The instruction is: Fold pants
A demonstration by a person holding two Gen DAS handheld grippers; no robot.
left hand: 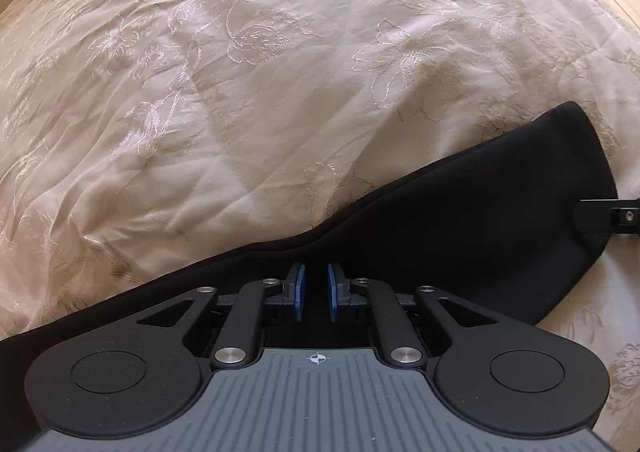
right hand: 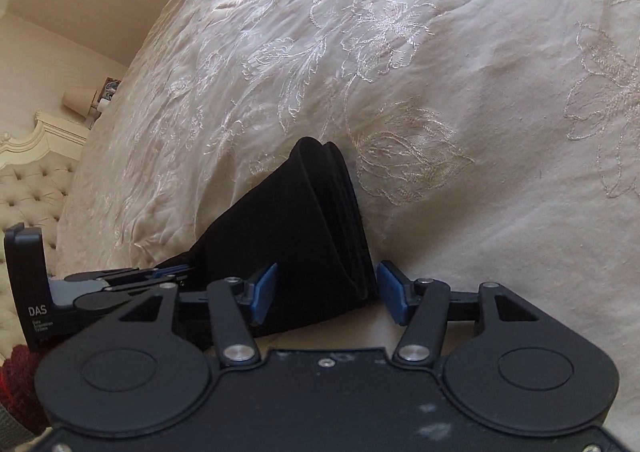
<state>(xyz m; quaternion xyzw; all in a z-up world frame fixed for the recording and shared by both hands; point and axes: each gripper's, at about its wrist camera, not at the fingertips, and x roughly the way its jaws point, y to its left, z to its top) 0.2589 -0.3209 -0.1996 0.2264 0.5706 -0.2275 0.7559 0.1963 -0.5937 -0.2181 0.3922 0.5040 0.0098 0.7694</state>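
Bedspread (left hand: 240,72), cream, embroidered with flowers, creased; bears all that follows. Pants (left hand: 460,212), black, one long folded band lying flat on it, long axis running in the left wrist view from lower left up to a rounded end at right. Right gripper (right hand: 326,290): released, blue pads spread wide either side of that stacked end, neither pressing; cloth lies straight ahead between the fingers. Left gripper (left hand: 316,298): pads nearly together, poised steeply over the band's middle; whether cloth is pinched between them cannot be told. Judgement: right hand is nearer the end and best placed to take it.
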